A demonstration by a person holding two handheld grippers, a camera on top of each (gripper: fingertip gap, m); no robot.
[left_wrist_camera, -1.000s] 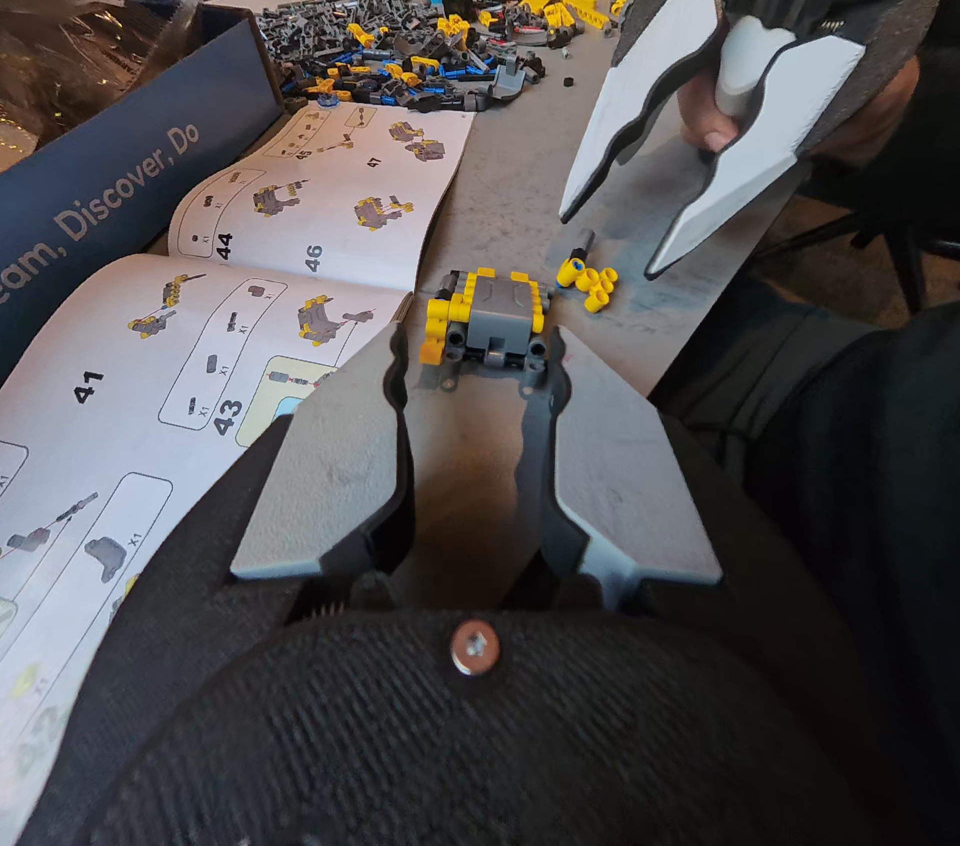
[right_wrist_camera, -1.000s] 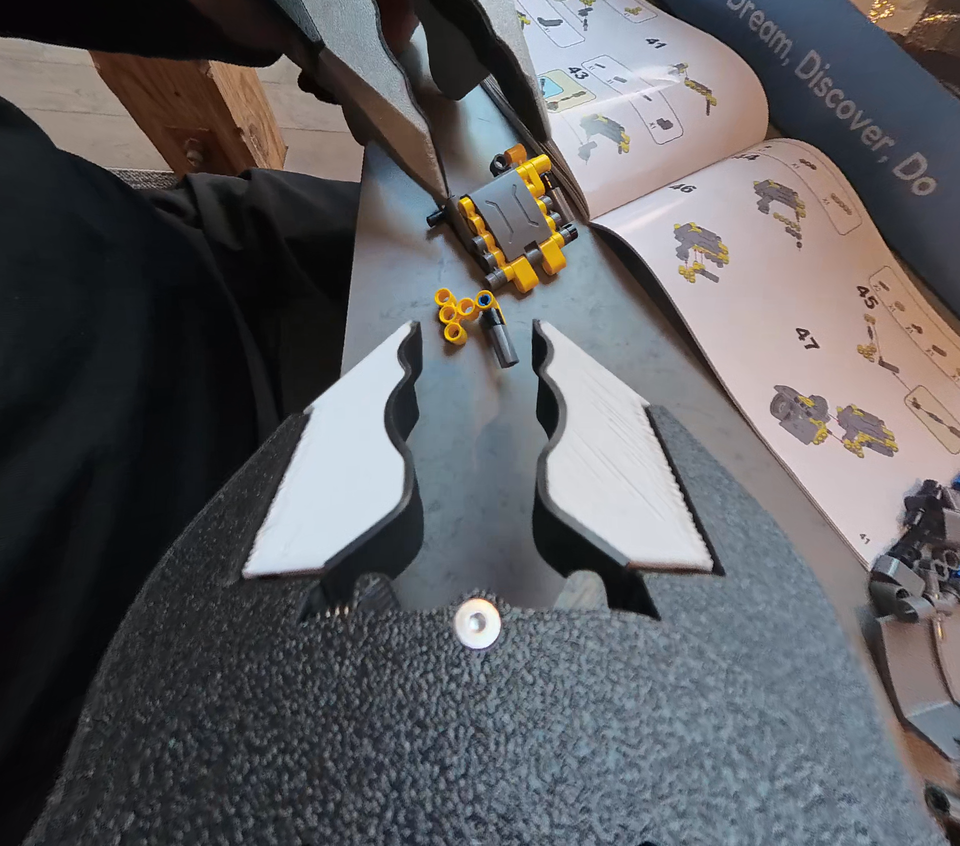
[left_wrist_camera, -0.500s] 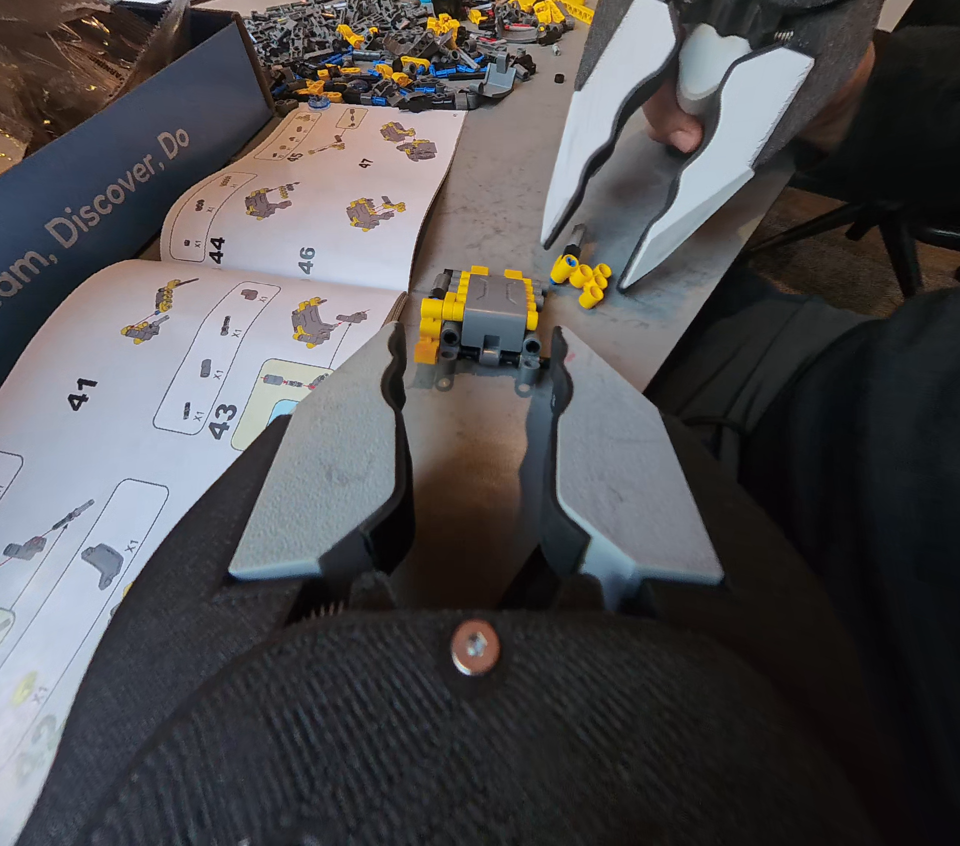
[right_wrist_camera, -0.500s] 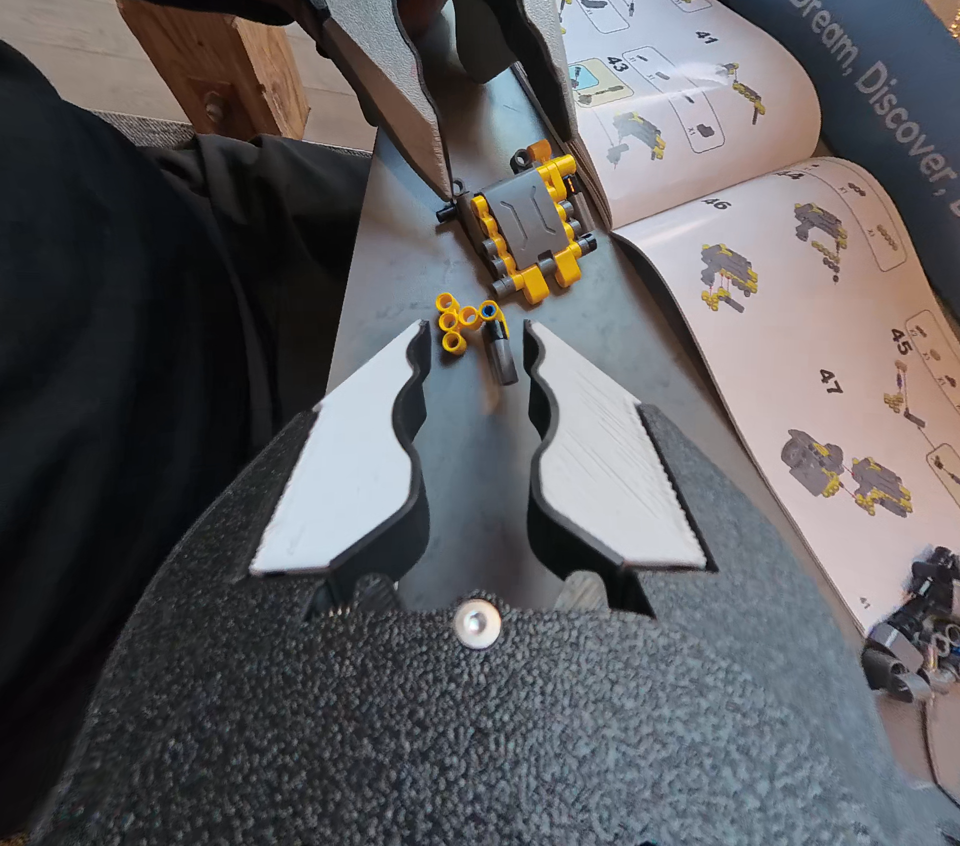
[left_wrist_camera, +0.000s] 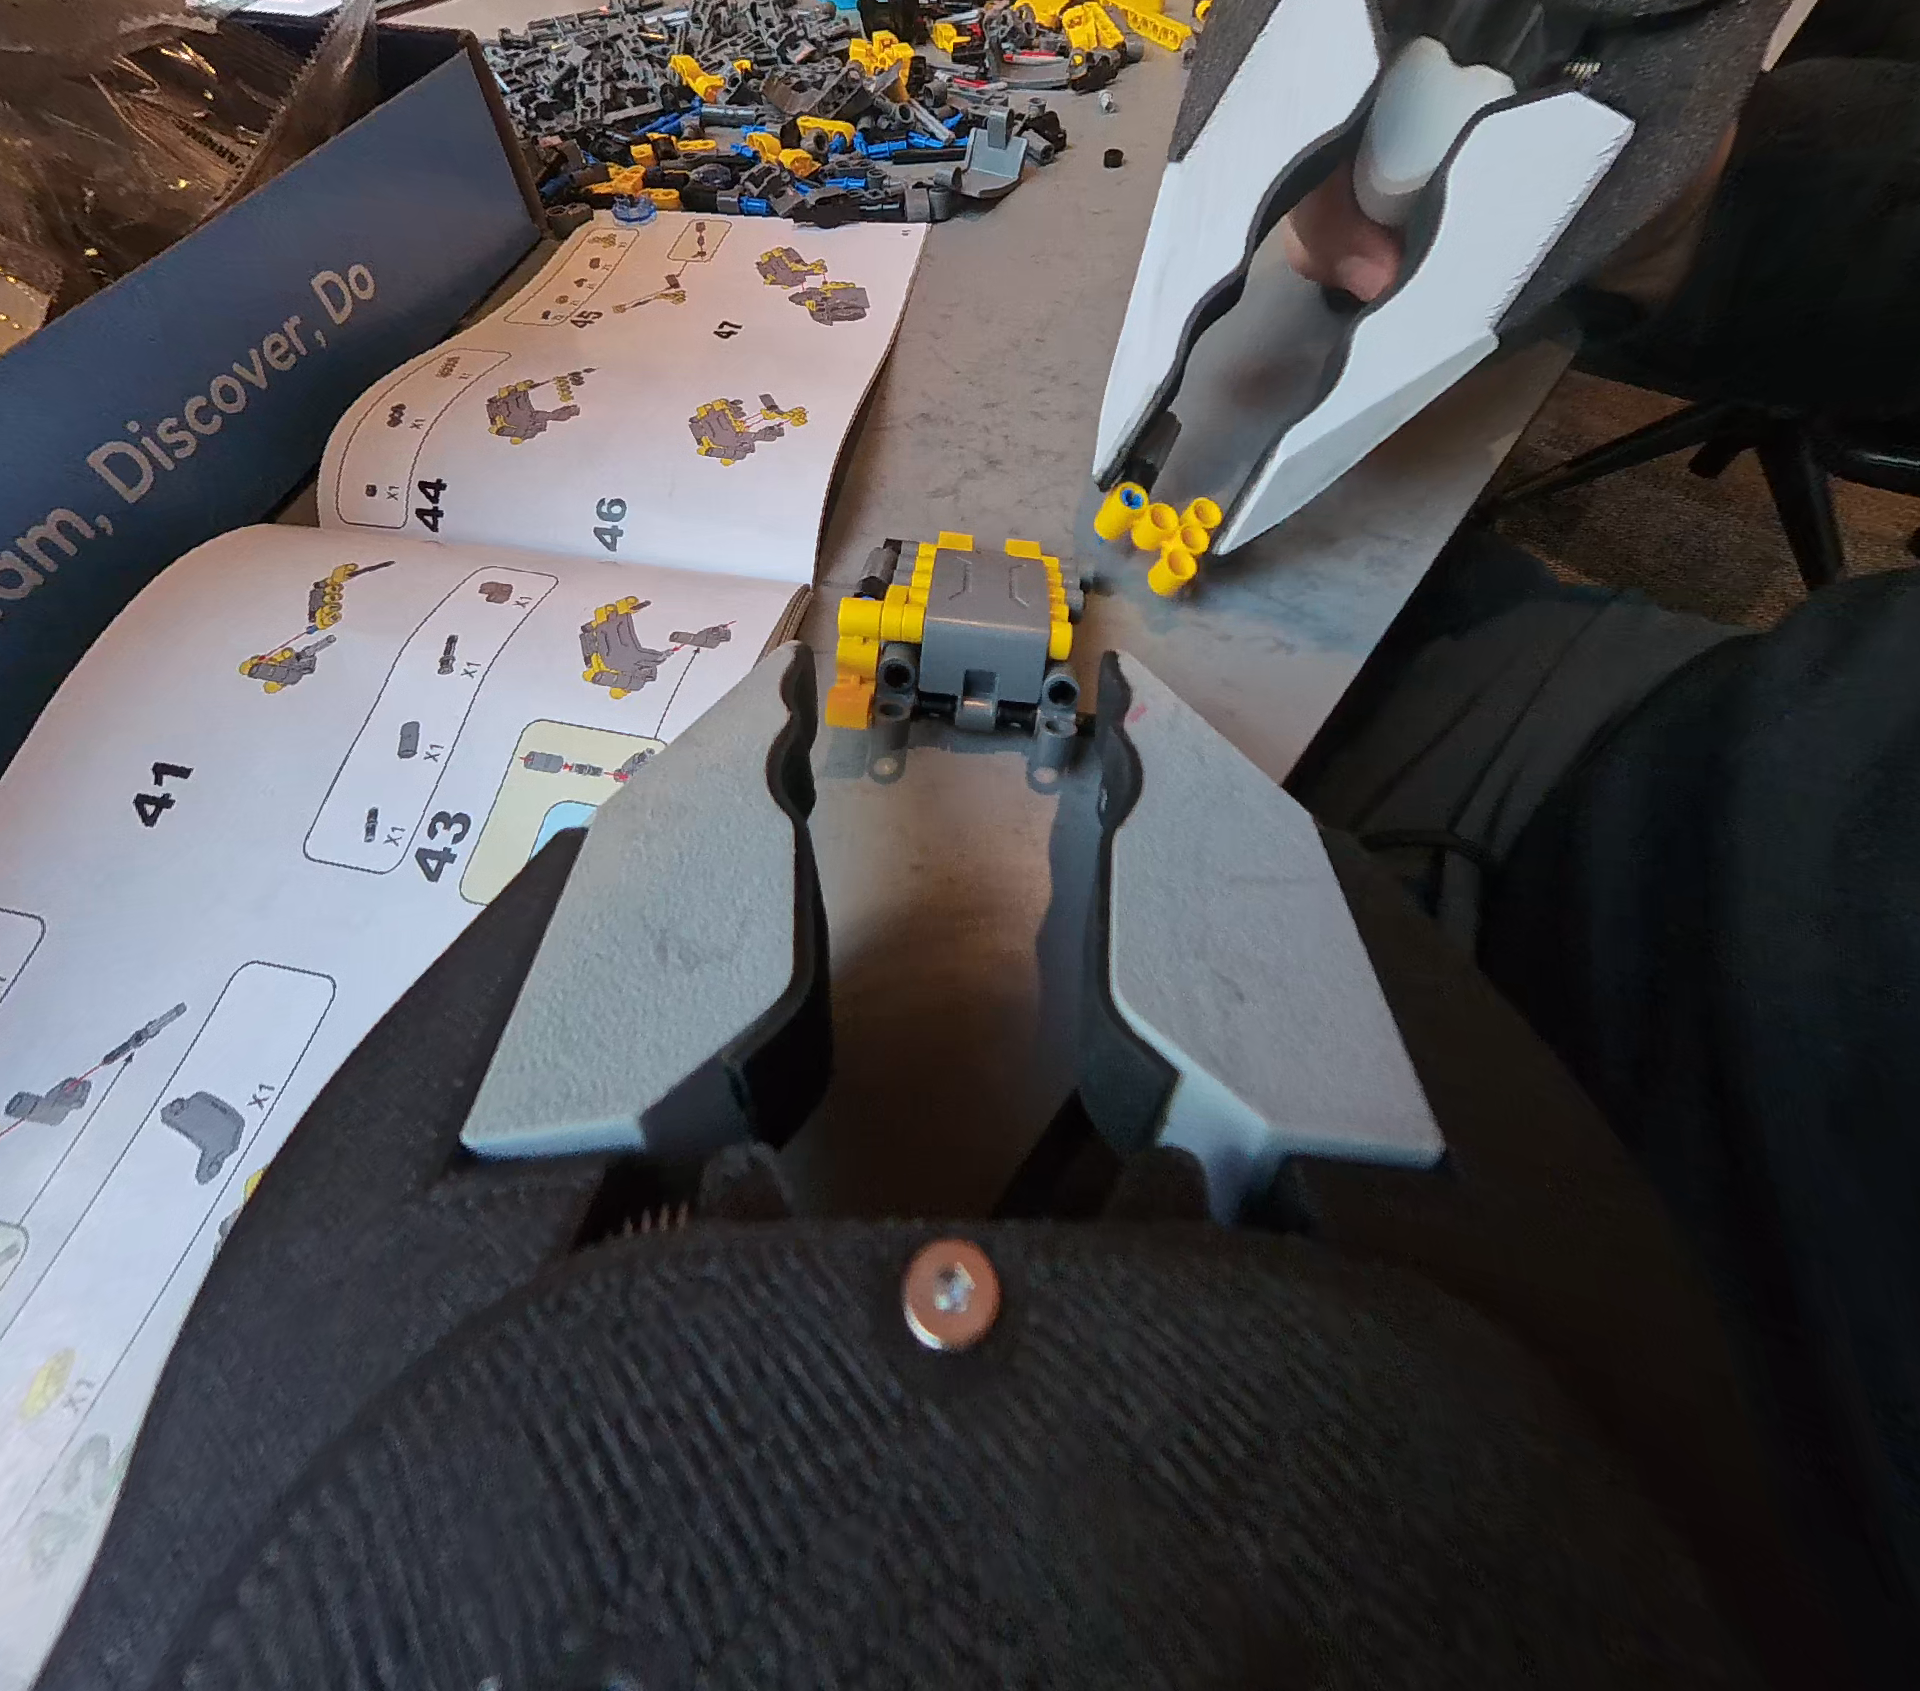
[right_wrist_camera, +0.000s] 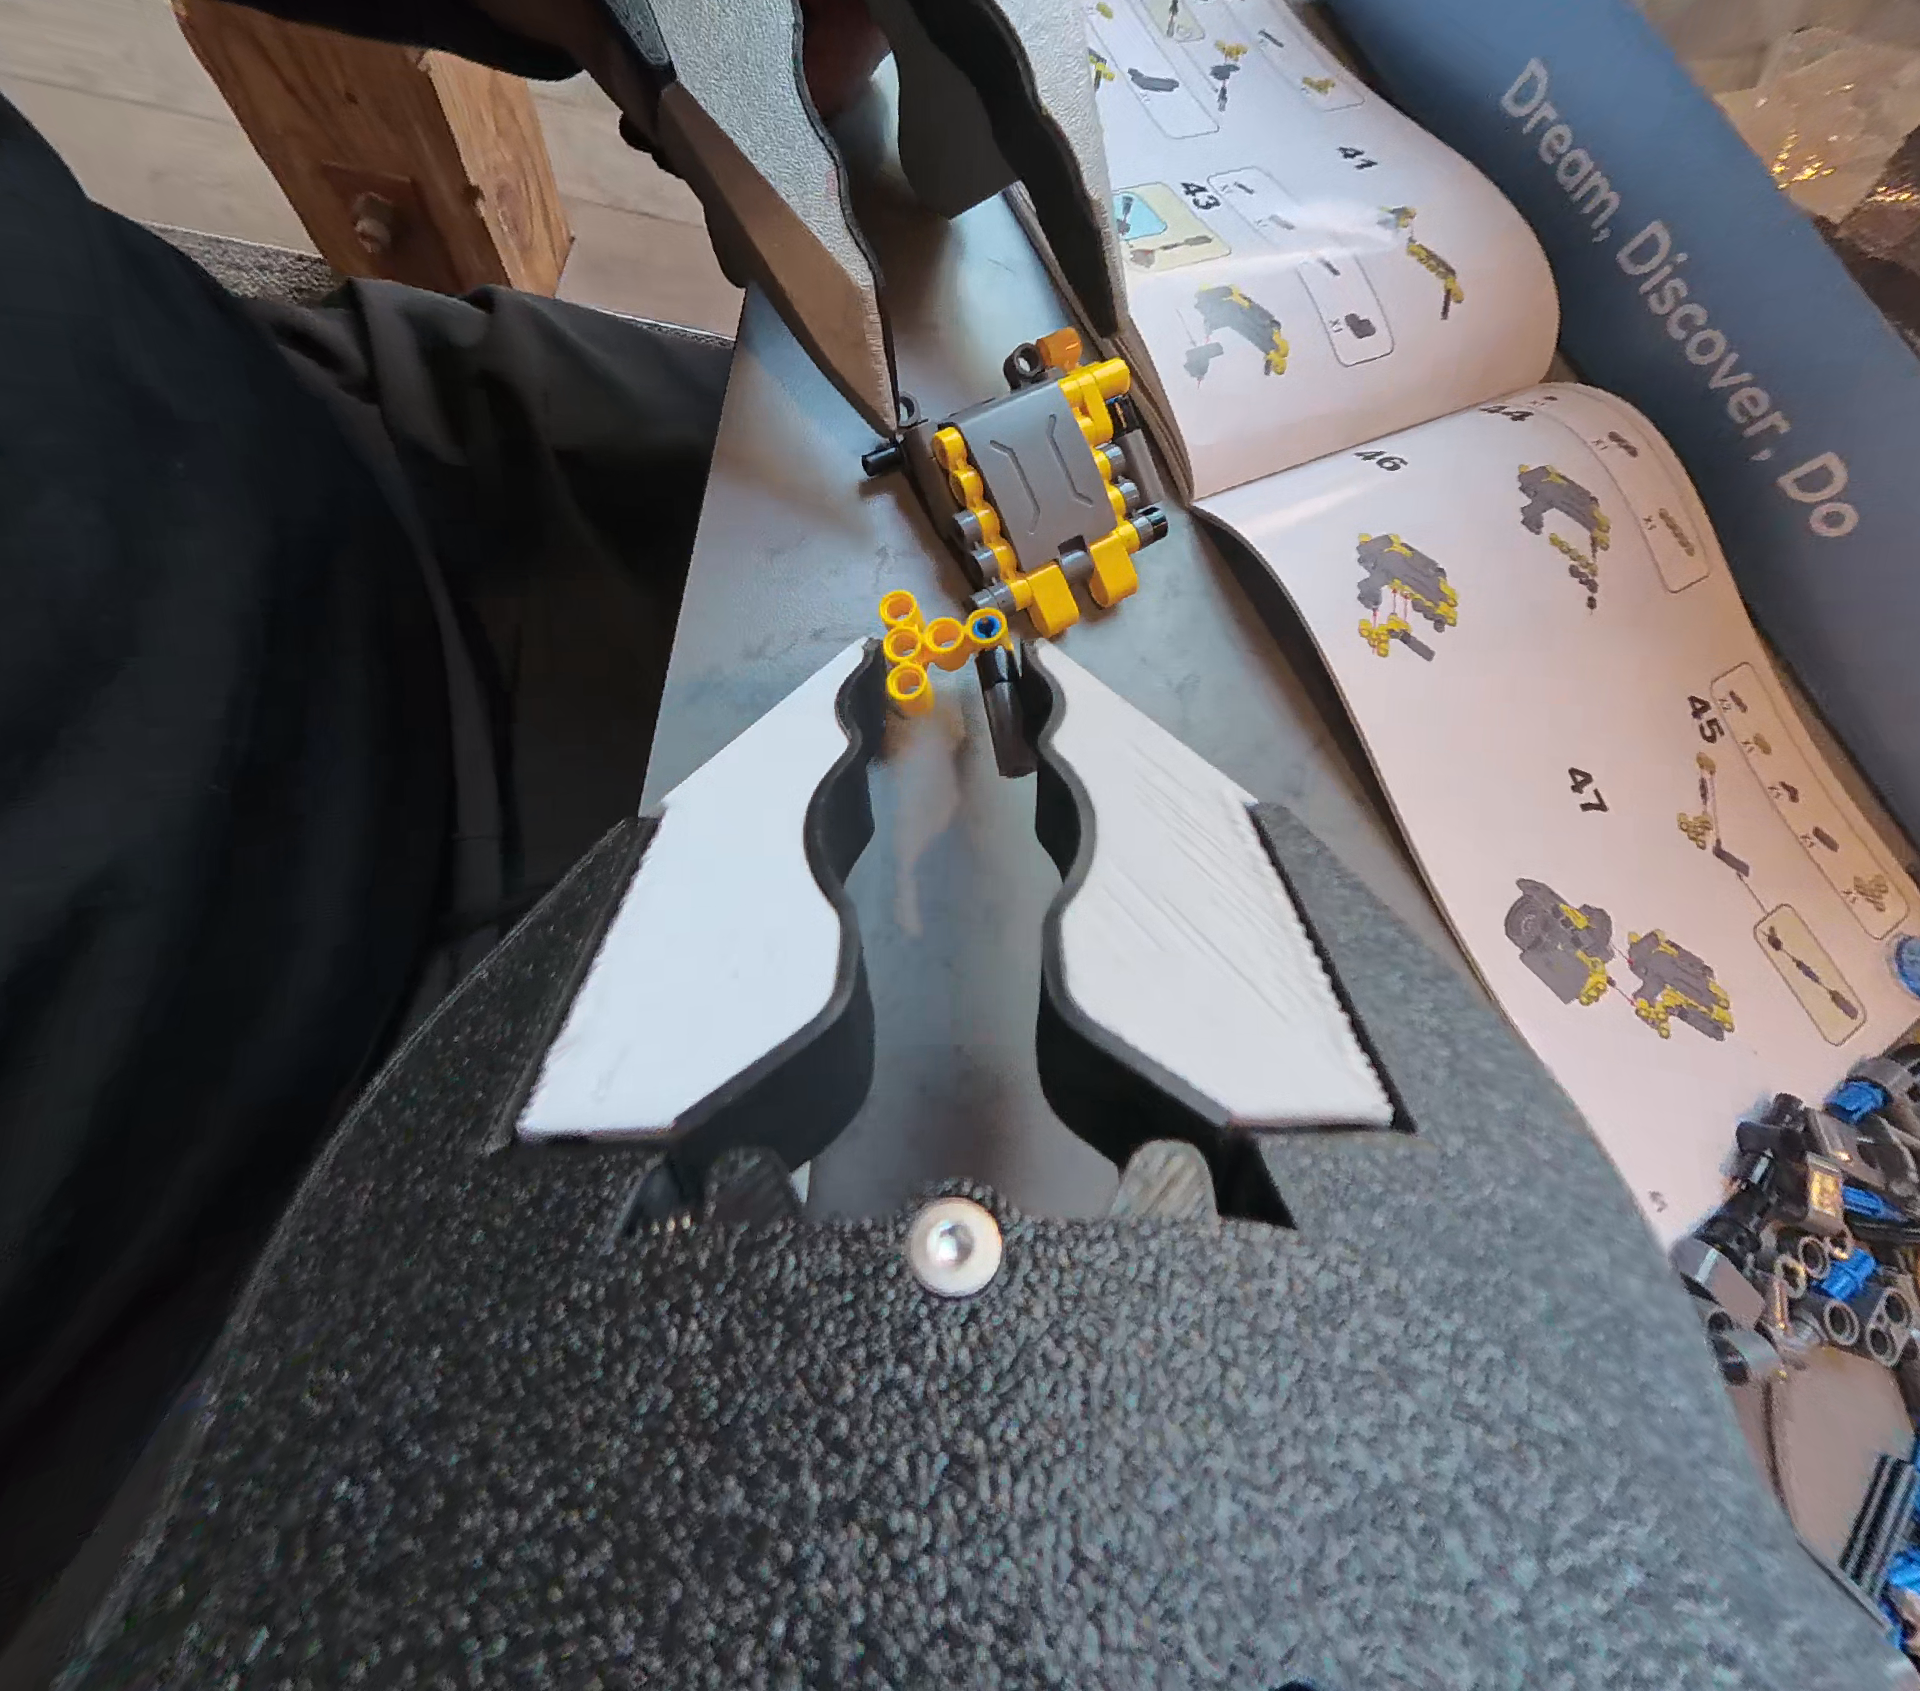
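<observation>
The left gripper (left_wrist_camera: 951, 685) gapes wide, tips flanking the near end of the model (left_wrist_camera: 961, 628). The right gripper (right_wrist_camera: 951, 654), half open, straddles yellow bushes (right_wrist_camera: 920, 639) and a dark pin (right_wrist_camera: 1006, 706) on the table (left_wrist_camera: 997, 353).

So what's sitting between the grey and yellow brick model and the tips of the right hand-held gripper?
A cluster of small yellow rings and a short dark pin, on the grey table; the right wrist view shows it best.

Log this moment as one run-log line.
left claw: open, at yellow-grey brick assembly | right claw: open, tips around dark pin and yellow bushings
</observation>
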